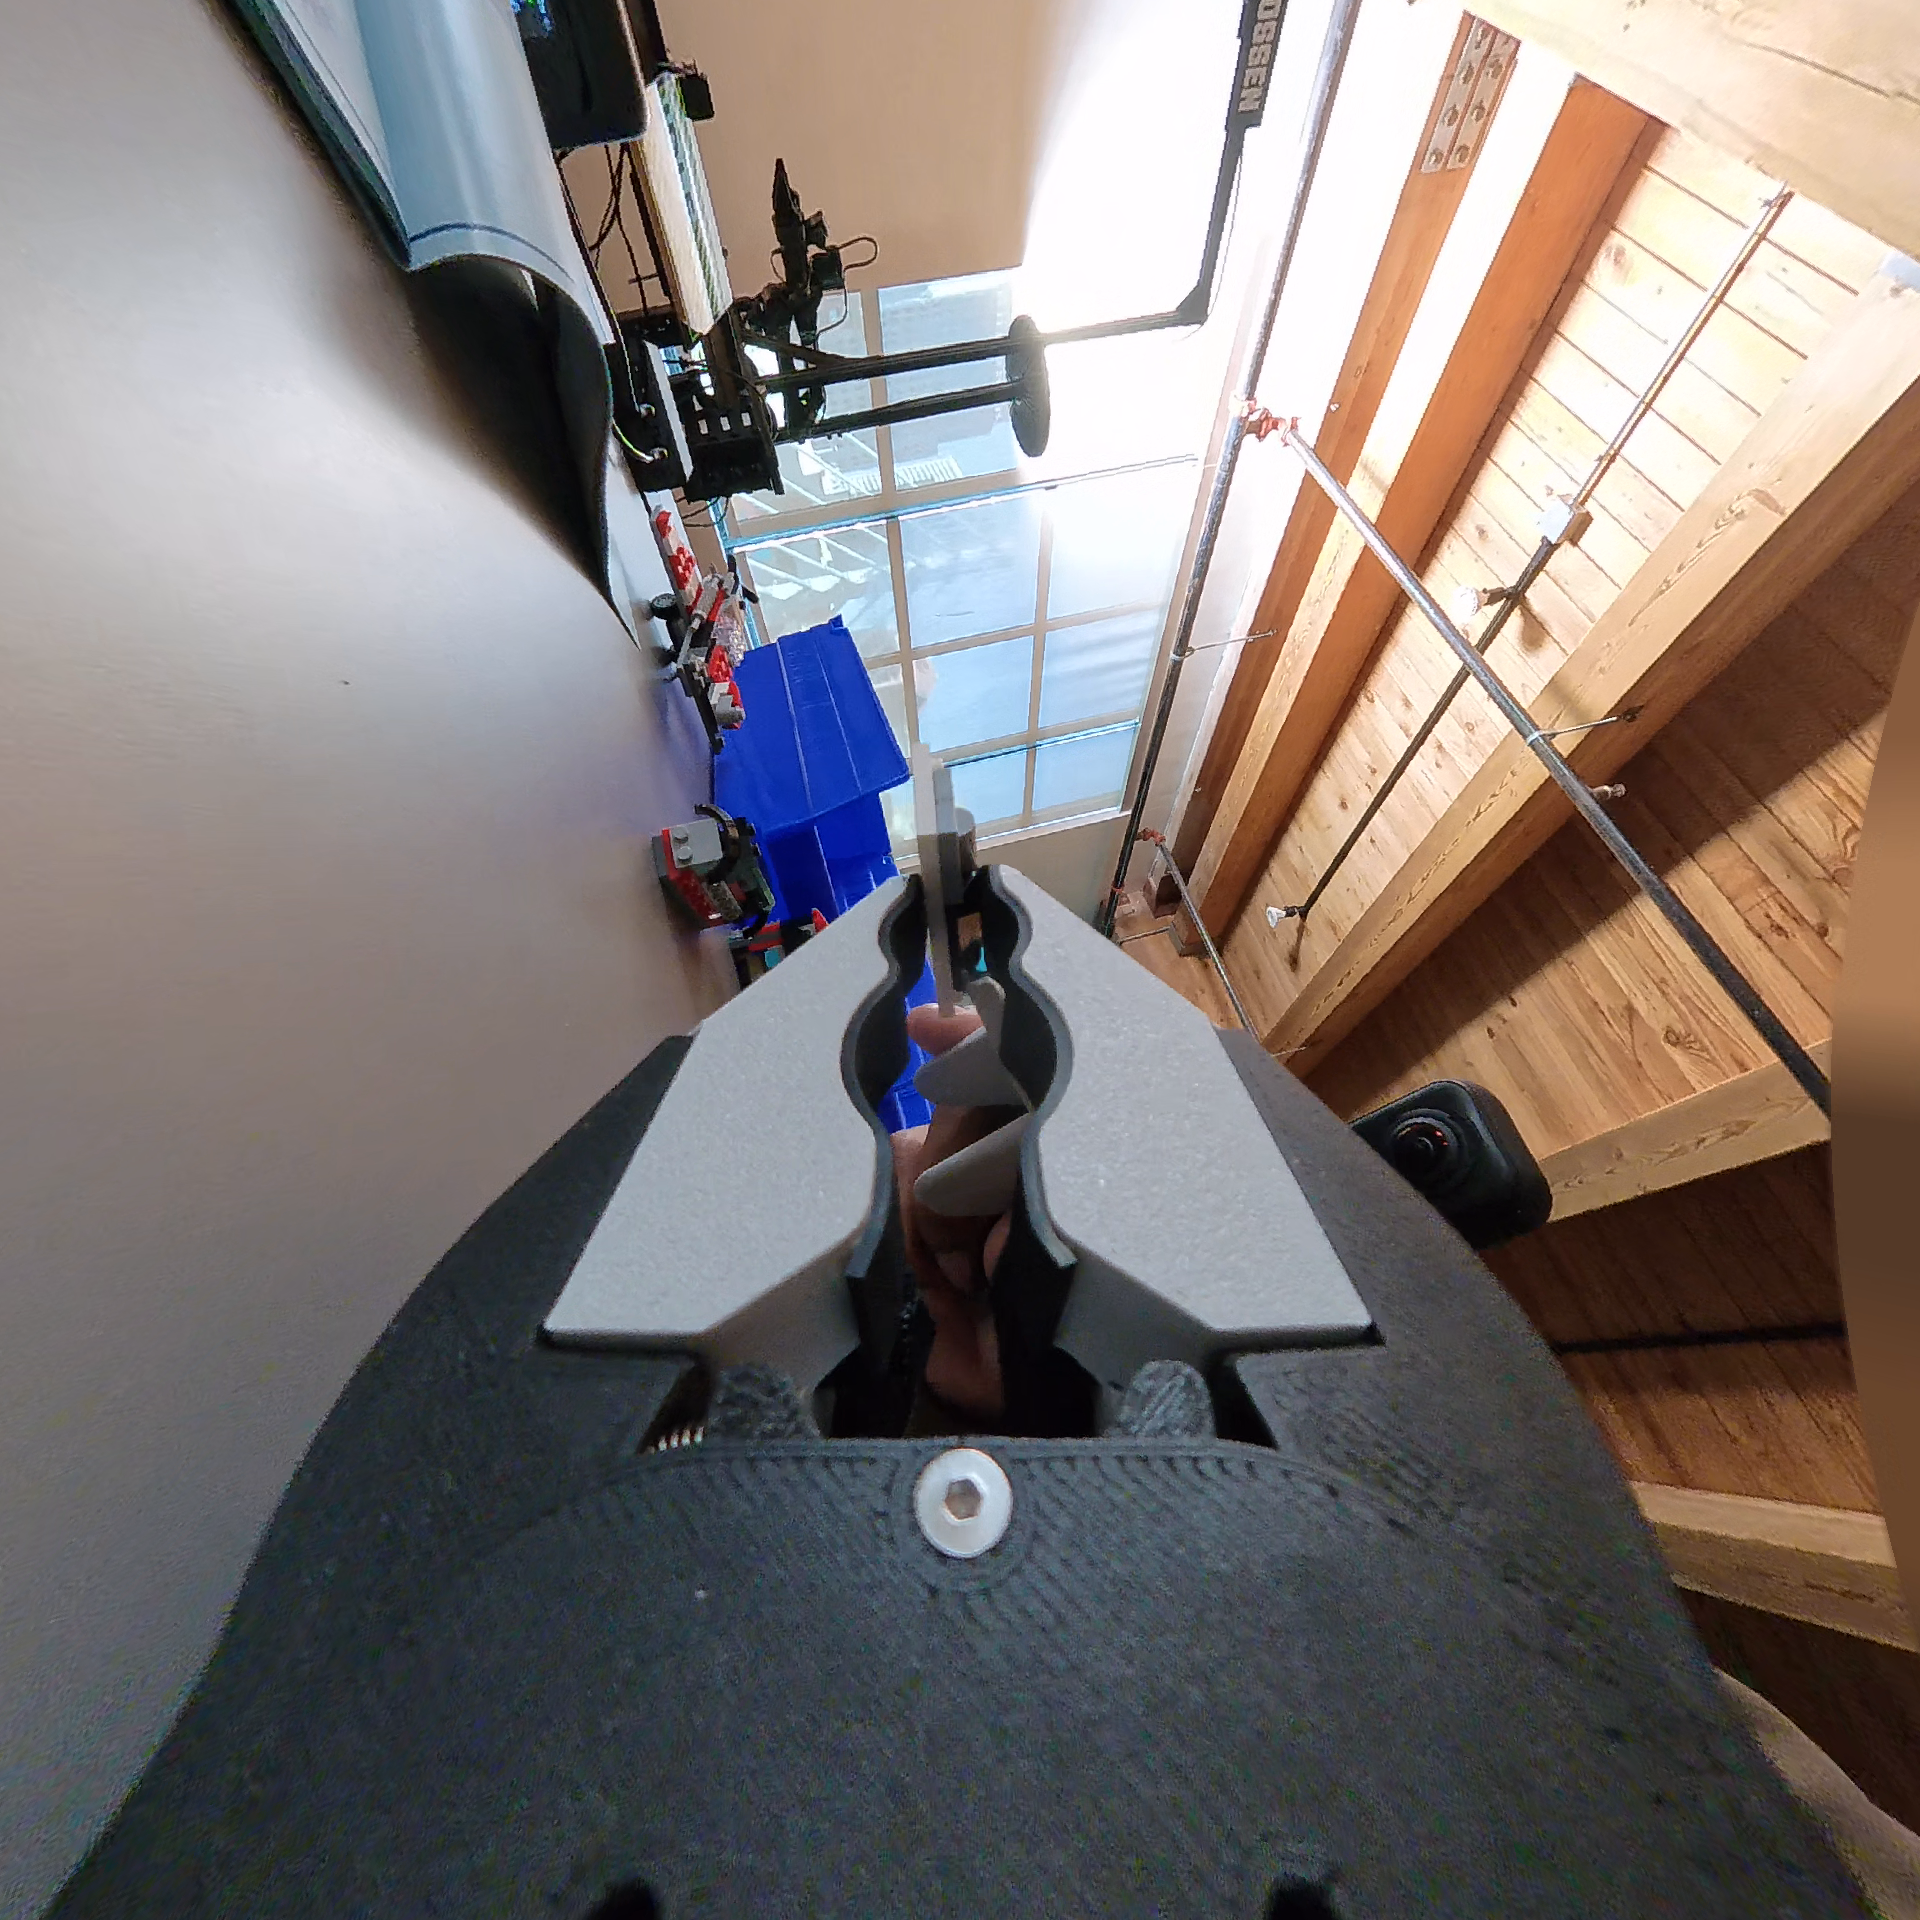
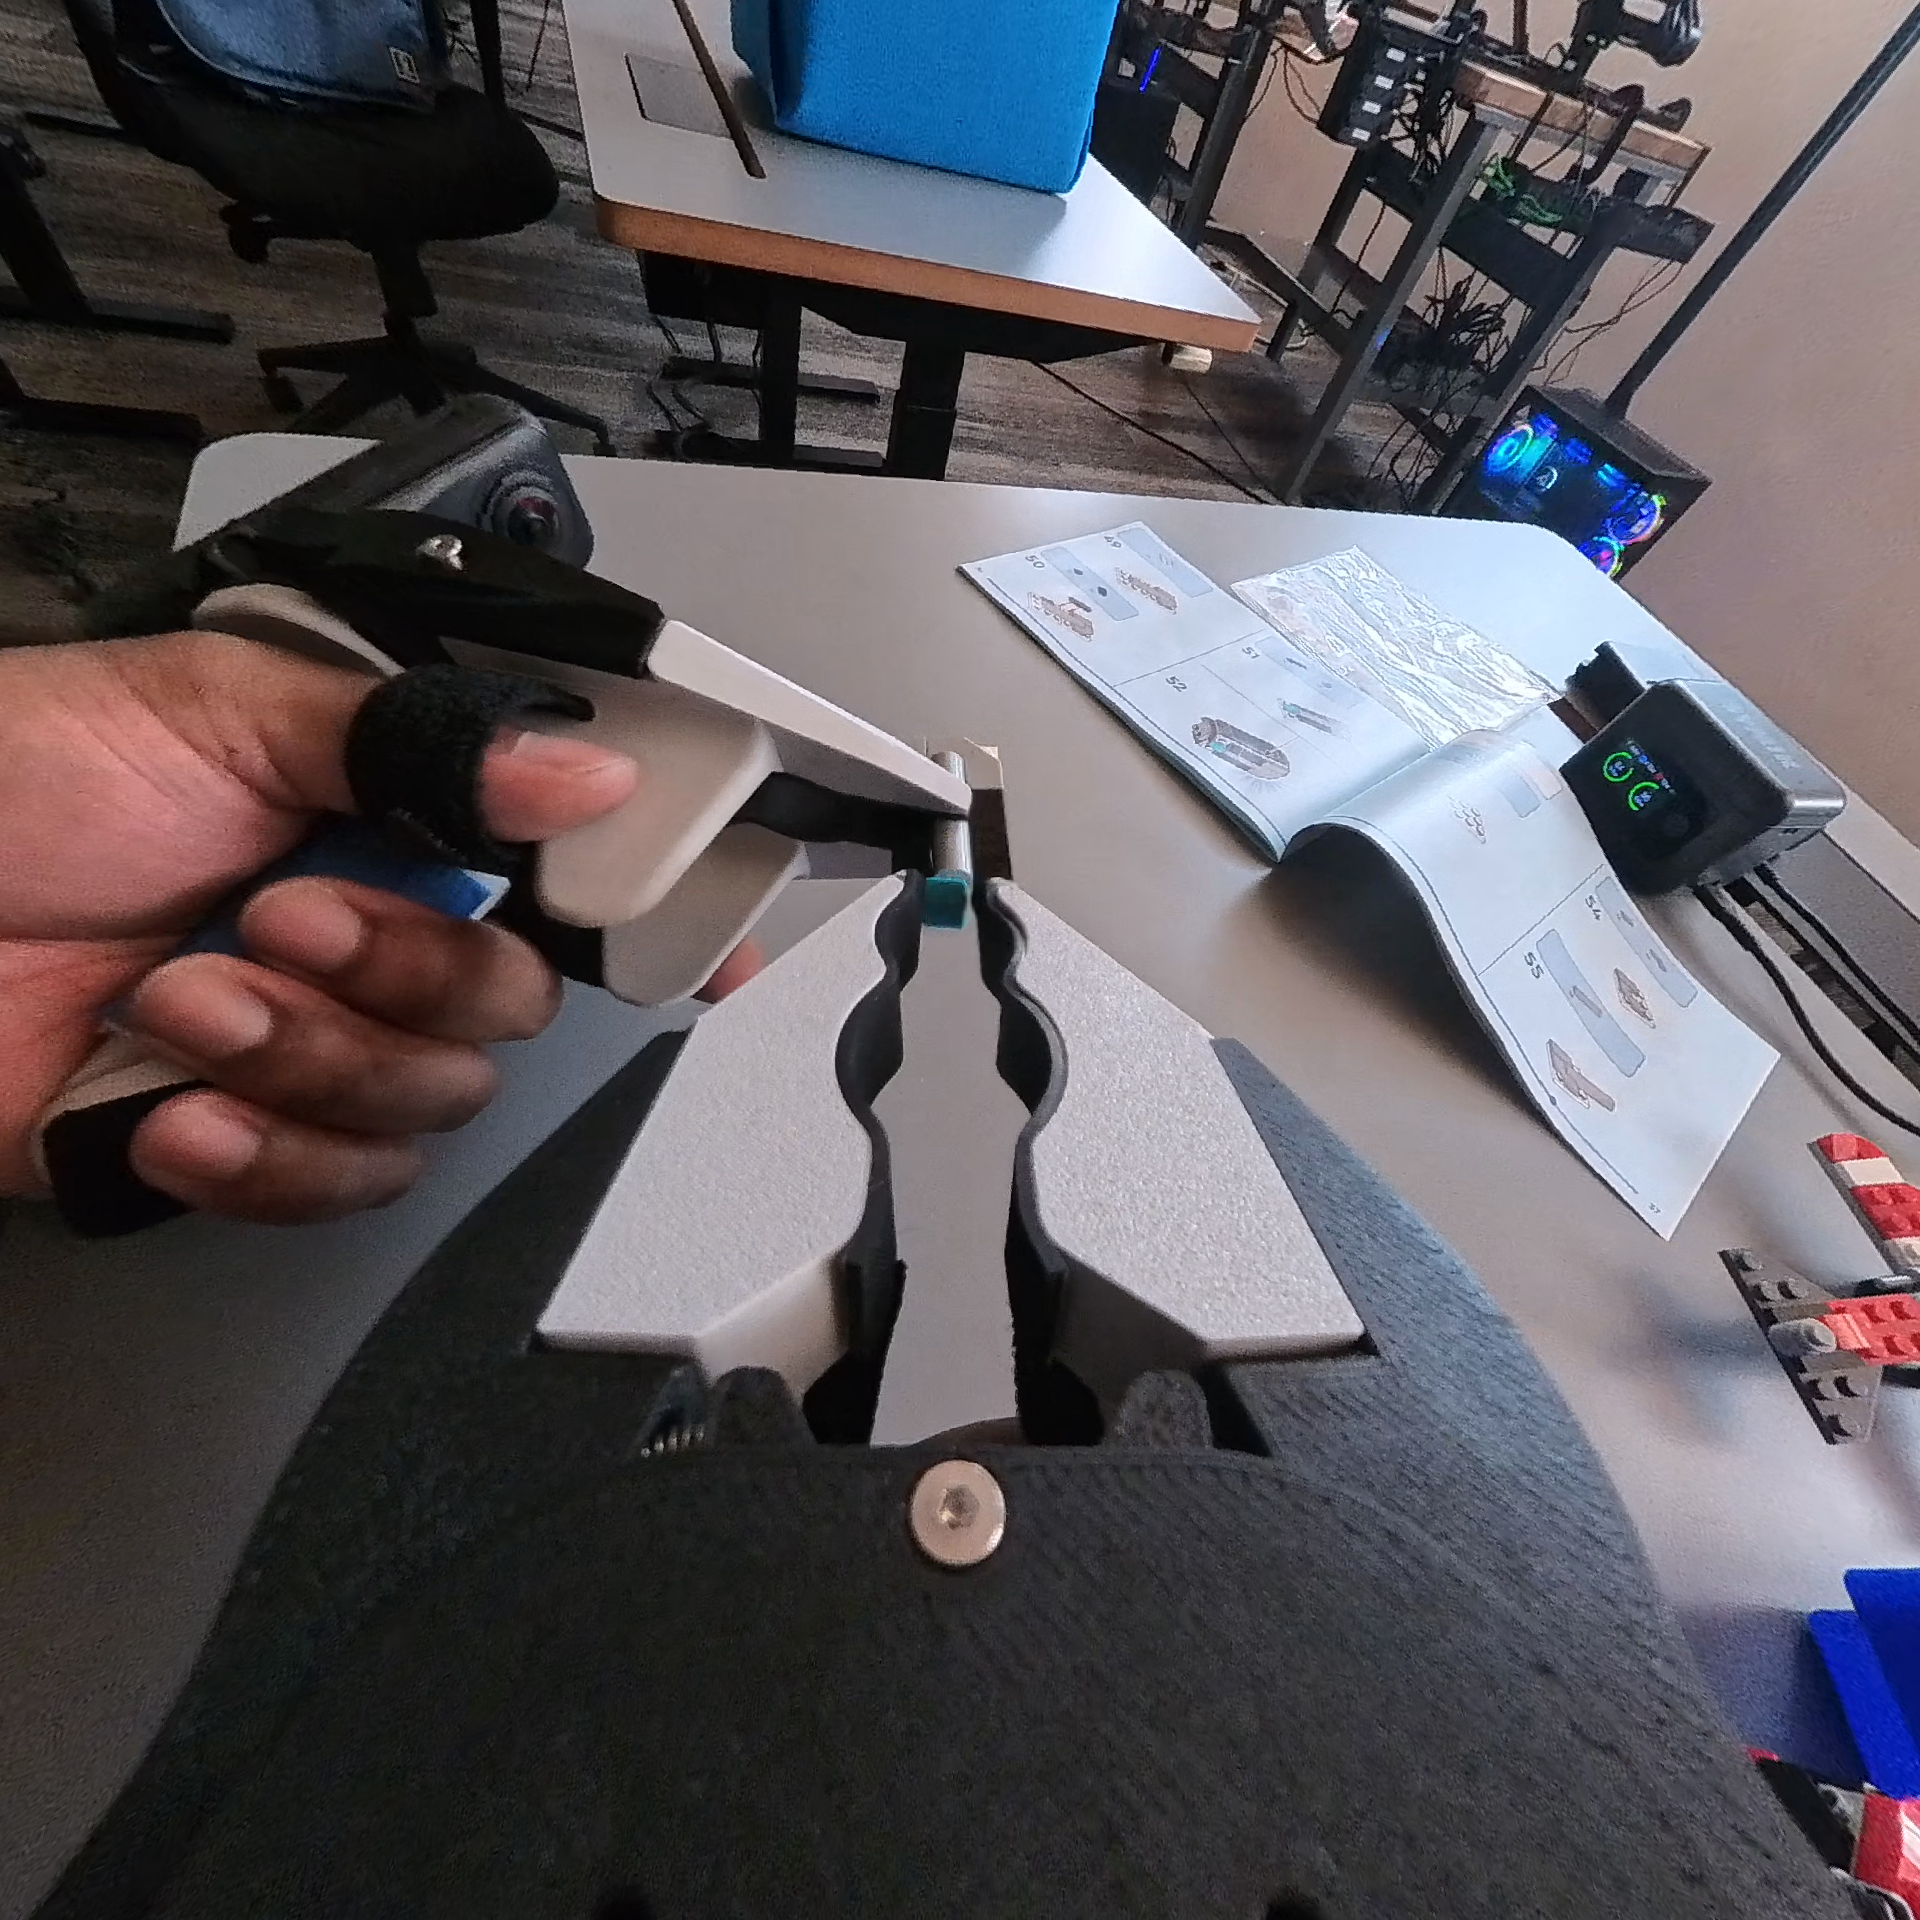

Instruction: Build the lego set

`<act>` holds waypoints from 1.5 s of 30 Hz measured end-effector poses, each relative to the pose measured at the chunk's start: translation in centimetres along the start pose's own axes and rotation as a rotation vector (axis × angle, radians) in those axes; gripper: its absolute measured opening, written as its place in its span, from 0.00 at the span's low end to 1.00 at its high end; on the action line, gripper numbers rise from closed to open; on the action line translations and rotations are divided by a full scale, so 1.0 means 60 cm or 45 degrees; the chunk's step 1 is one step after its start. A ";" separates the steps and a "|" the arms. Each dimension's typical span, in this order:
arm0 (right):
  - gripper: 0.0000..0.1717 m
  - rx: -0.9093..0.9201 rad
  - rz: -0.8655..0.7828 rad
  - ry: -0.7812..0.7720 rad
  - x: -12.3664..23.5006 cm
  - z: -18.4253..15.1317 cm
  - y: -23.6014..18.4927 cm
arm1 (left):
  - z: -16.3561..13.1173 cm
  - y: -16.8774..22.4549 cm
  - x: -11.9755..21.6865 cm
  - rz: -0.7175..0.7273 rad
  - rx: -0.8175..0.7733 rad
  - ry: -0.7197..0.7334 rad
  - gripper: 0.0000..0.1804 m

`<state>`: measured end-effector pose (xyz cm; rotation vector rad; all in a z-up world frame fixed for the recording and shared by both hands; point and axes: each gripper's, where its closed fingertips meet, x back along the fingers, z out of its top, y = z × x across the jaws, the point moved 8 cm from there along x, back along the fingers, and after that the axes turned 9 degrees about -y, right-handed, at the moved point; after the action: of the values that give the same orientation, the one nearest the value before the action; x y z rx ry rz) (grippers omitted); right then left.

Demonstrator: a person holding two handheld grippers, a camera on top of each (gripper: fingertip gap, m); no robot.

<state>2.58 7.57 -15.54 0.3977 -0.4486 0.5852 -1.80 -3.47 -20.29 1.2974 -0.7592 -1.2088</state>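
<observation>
Blue plastic bins (image 1: 805, 748): stacked on the grey surface (image 1: 312, 727), just behind the left tool's tips in the left wrist view; their insides cannot be seen. A corner of blue bin (image 2: 1870, 1662) also shows at the lower right edge of the right wrist view, contents hidden.
Left tool (image 1: 951, 914): jaws narrow, pressed on a small assembly of thin grey plates (image 1: 940, 831) with a dark block; a short silver-grey cylinder (image 2: 951, 821) runs down from it.
Teal square piece (image 2: 943, 902): sits at the lower end of the silver-grey cylinder, right between the right tool's tips.
Right tool (image 2: 945, 904): jaws narrow around the teal square piece; the left pad touches it, while a sliver of gap shows at the right pad, so a firm grip cannot be told.
Hand (image 2: 239, 914): wraps the left tool's handle, left of the teal square piece, fingers through black straps.
Open light-blue instruction booklet (image 2: 1403, 831): flat on the surface, right of the teal square piece.
Black box with a lit screen (image 2: 1694, 790): beyond the booklet.
Red and grey brick builds (image 2: 1849, 1330): at the right edge.
</observation>
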 end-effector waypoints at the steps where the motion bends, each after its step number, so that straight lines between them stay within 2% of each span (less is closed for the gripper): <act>1: 0.07 -0.001 -0.001 0.002 0.000 0.000 0.000 | 0.000 0.000 0.000 0.000 0.002 0.001 0.06; 17: 0.07 -0.040 -0.026 0.040 0.011 -0.009 0.019 | 0.001 -0.002 0.003 0.004 0.021 0.025 0.06; 24: 0.10 -0.194 0.164 -0.108 -0.003 -0.047 0.025 | 0.012 -0.002 0.011 0.014 0.008 0.050 0.06; 31: 0.10 -0.046 0.299 -0.293 -0.033 -0.065 -0.019 | 0.049 -0.002 0.041 0.034 -0.021 0.134 0.06; 39: 0.11 0.069 0.256 -0.384 -0.053 -0.062 -0.035 | 0.049 0.000 0.042 0.029 -0.035 0.130 0.06; 45: 0.11 0.115 0.142 -0.420 -0.065 -0.062 -0.028 | 0.048 0.001 0.043 0.028 -0.042 0.134 0.06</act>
<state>1.72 6.36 -20.97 0.5616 -0.7659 0.6520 -3.86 -6.75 -20.25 1.3113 -0.6731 -1.1227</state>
